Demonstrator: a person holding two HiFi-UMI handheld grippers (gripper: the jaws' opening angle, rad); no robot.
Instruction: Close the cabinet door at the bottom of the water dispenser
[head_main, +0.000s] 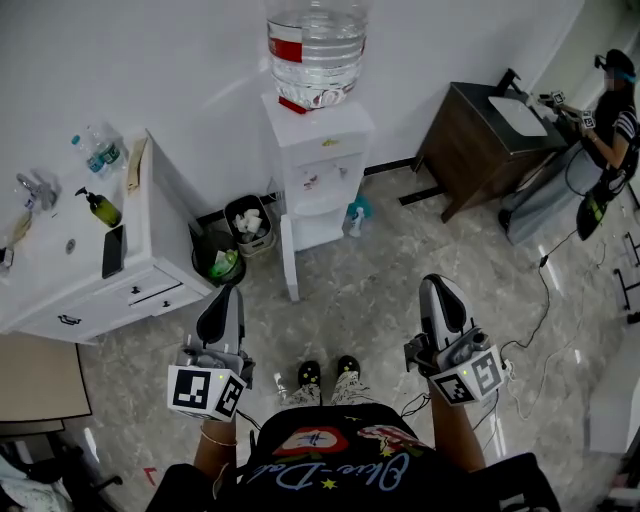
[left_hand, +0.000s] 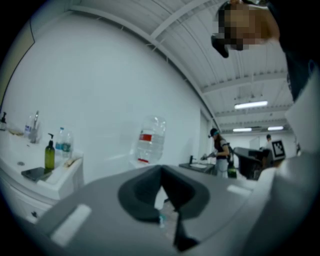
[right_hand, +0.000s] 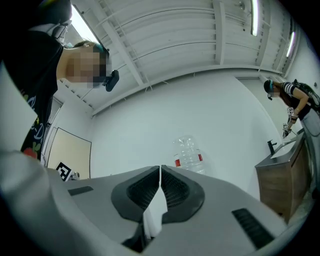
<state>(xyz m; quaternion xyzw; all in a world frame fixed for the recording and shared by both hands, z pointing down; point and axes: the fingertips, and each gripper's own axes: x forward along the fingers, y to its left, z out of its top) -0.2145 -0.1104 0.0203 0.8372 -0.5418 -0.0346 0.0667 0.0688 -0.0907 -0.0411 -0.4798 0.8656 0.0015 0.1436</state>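
Shiny floor (head_main: 380, 290), white wall (head_main: 180, 60). The tall door (head_main: 290, 262) on the dispenser (head_main: 318, 150) sticks out toward the person. The left gripper (head_main: 224, 296) and right gripper (head_main: 436, 288) are both pressed together, empty.

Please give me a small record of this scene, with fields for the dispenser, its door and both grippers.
dispenser: white, bottle on top, at the wall
door: open, swung out toward the person
left gripper: jaws together, empty, apart from the door
right gripper: jaws together, empty, apart from the door
bin: beside the dispenser
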